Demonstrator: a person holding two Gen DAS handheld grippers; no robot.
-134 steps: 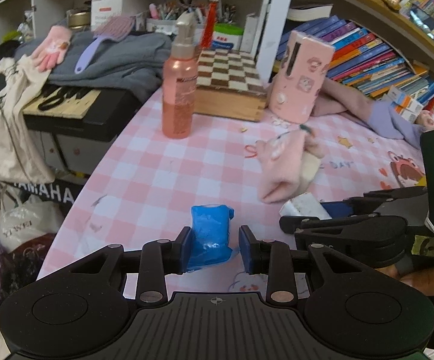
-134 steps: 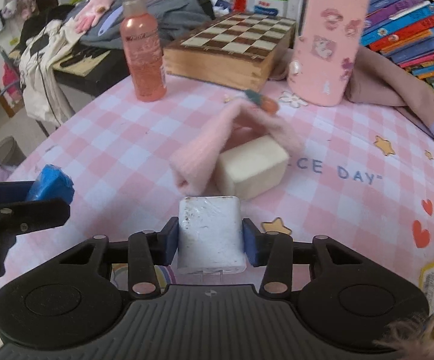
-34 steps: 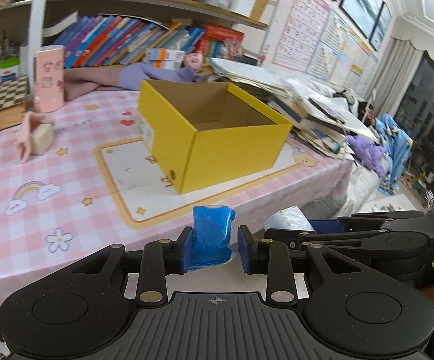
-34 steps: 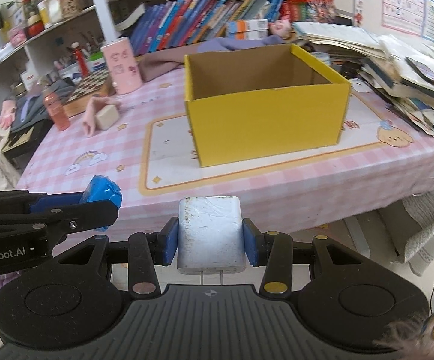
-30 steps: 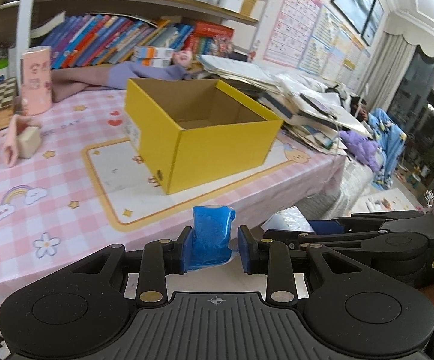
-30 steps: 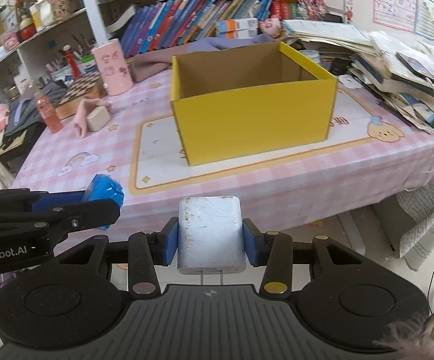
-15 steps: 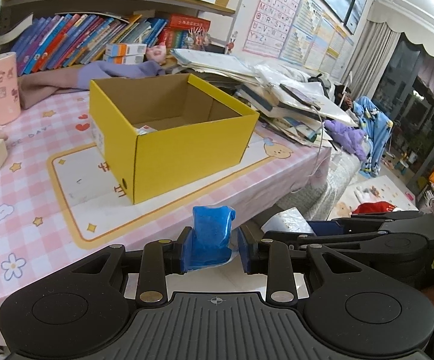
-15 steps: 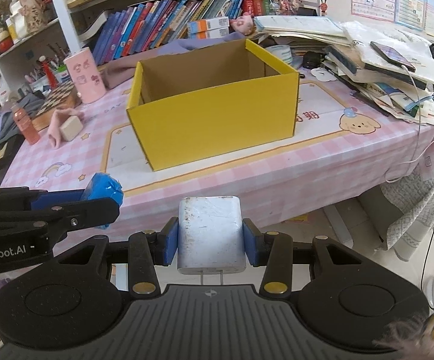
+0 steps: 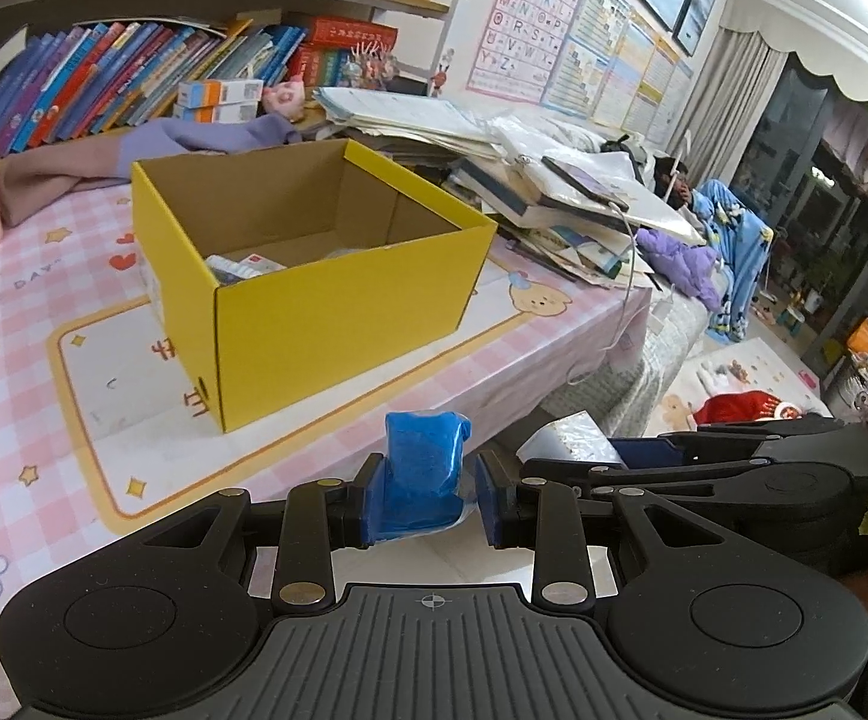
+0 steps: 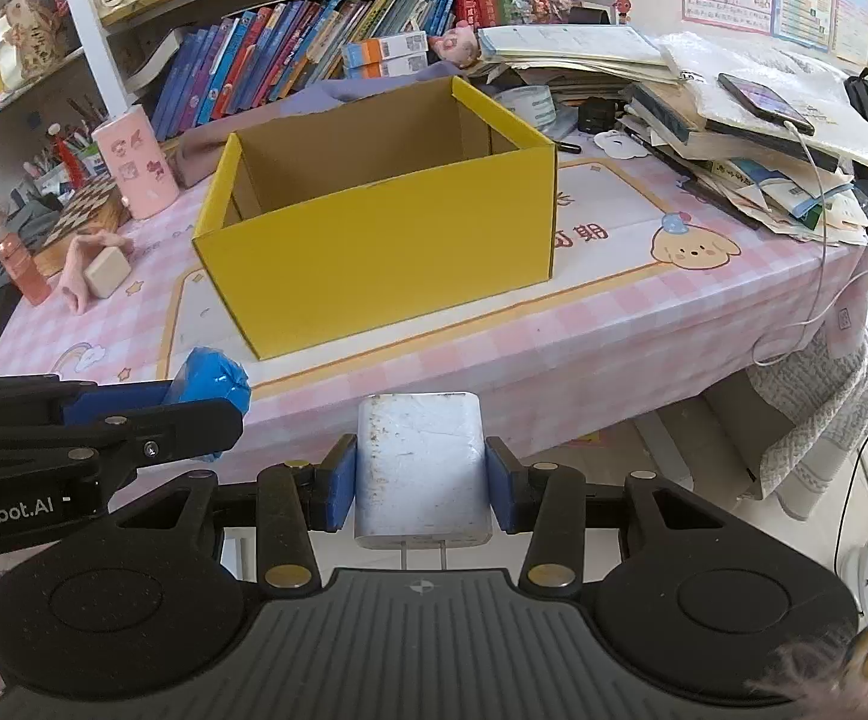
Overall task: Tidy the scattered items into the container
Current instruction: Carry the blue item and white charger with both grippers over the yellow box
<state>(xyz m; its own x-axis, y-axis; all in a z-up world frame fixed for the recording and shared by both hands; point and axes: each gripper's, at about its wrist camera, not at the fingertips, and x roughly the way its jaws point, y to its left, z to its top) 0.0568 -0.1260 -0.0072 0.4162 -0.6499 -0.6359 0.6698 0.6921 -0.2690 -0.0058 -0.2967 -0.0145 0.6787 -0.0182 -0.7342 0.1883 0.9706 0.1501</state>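
My left gripper [image 9: 431, 495] is shut on a blue wrapped packet [image 9: 425, 468], held in front of the table edge; the packet also shows in the right wrist view [image 10: 212, 383]. My right gripper [image 10: 422, 483] is shut on a white charger block [image 10: 420, 468], also off the table's front edge; it shows in the left wrist view [image 9: 571, 438]. The open yellow box [image 9: 338, 294] stands on the pink checked table, ahead of both grippers, with a few small items inside [image 9: 242, 267]. In the right wrist view the box [image 10: 386, 246] hides its contents.
A pink sock and a beige block [image 10: 104, 267] lie at the table's far left, near a pink bottle [image 10: 20, 267], a chessboard box [image 10: 83, 213] and a pink case [image 10: 143, 171]. Stacked books and papers [image 10: 751, 120] crowd the right side. A white cable [image 10: 817, 276] hangs over the table's corner.
Both grippers have swung right along the table's front edge with their loads held; the yellow box now looks nearer and more central, and its contents show in the left wrist view.
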